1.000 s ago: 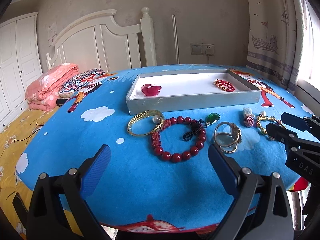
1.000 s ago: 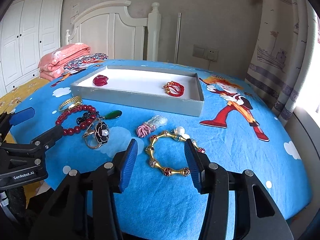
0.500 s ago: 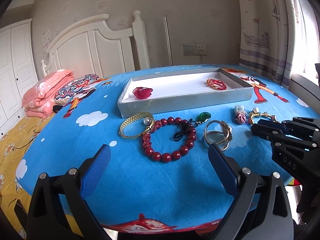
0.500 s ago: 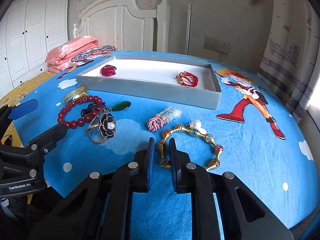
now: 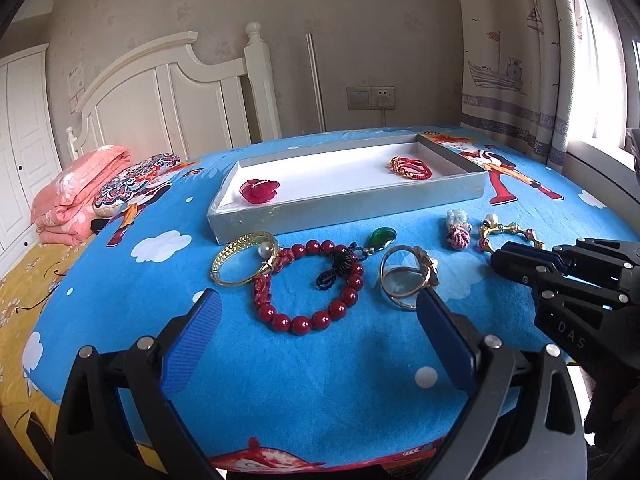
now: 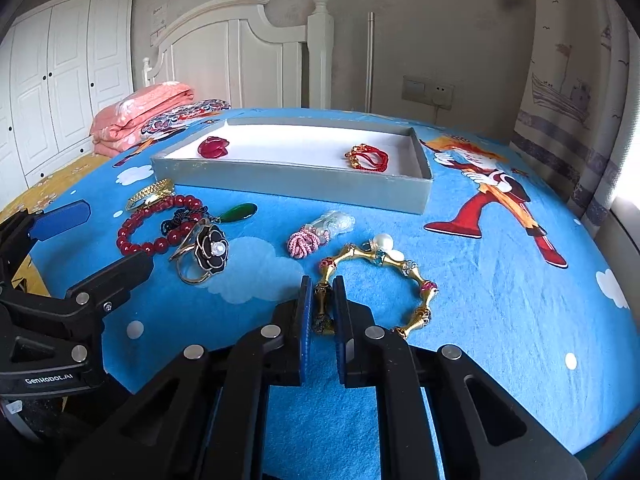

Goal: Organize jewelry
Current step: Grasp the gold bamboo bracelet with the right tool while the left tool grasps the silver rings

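On the near right of the blue tabletop (image 6: 500, 320), the right gripper (image 6: 322, 312) pinches the gold bead bracelet (image 6: 400, 268).
The grey tray (image 6: 304, 184) lies straight ahead, farther off; the left gripper (image 5: 316, 332) gapes wide, holding nothing.

Both views sit low and close behind their own tool, looking forward over the blue-covered worktop (image 5: 320, 364) toward the headboard (image 6: 224, 40) and back wall. The left wrist view faces the grey tray (image 5: 348, 208) from the left of the scattered jewelry, with the right tool (image 5: 520, 266) entering at its right edge. The right wrist view looks from further right, the left tool (image 6: 100, 240) at its left edge; both share the tray (image 6: 288, 180), red bead bracelet (image 6: 160, 224) and curtain (image 6: 568, 92).
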Available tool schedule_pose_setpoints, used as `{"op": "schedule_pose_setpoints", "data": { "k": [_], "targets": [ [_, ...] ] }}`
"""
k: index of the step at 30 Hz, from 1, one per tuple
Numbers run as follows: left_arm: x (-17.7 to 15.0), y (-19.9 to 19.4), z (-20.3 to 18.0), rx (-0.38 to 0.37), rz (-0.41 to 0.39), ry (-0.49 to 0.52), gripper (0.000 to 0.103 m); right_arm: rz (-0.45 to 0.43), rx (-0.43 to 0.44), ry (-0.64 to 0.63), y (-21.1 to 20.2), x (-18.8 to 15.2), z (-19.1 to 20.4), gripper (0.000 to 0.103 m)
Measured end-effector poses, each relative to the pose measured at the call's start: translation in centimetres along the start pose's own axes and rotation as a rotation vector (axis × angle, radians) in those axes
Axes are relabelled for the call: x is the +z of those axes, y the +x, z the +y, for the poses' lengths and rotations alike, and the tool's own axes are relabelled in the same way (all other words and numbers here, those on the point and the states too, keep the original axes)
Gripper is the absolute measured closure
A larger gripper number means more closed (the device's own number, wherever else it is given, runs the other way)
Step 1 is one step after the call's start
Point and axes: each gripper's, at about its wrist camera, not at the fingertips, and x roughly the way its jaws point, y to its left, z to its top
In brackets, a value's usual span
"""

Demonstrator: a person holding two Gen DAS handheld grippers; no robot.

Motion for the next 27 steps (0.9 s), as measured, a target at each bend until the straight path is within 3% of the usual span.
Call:
{"op": "schedule_pose_setpoints", "data": {
  "k": [7, 16, 22, 23, 25, 27],
  "targets": [
    [1.2, 0.2, -2.4, -0.037, -0.036, 0.041, 0.008, -0.037, -0.071, 0.009, -1.2, 0.2, -1.2, 0.093],
    [1.6, 2.2, -5.3, -0.051, -0.002, 0.074, 0.024, -0.061, -0.084, 0.029, -2.4, 0.2, -2.7, 0.093],
    [1.2, 3.6, -5.5, -0.048, 0.039, 0.066, 0.042, -0.057, -0.072, 0.047, -2.1, -0.3, -3.1, 0.093],
    [1.2, 3.8, -5.5, -0.064, 0.05, 0.064, 0.054, -0.055, -0.07, 0.048, -2.1, -0.4, -3.1, 0.093],
    [1.1, 3.9, -5.4, -0.089, 0.05, 0.052, 0.065, -0.052, -0.068, 0.049, -2.0, -0.5, -3.1, 0.093],
    [1.1, 3.9, -5.4, -0.087, 0.049, 0.055, 0.066, -0.049, -0.066, 0.049, -1.9, -0.7, -3.1, 0.093]
  ]
}}
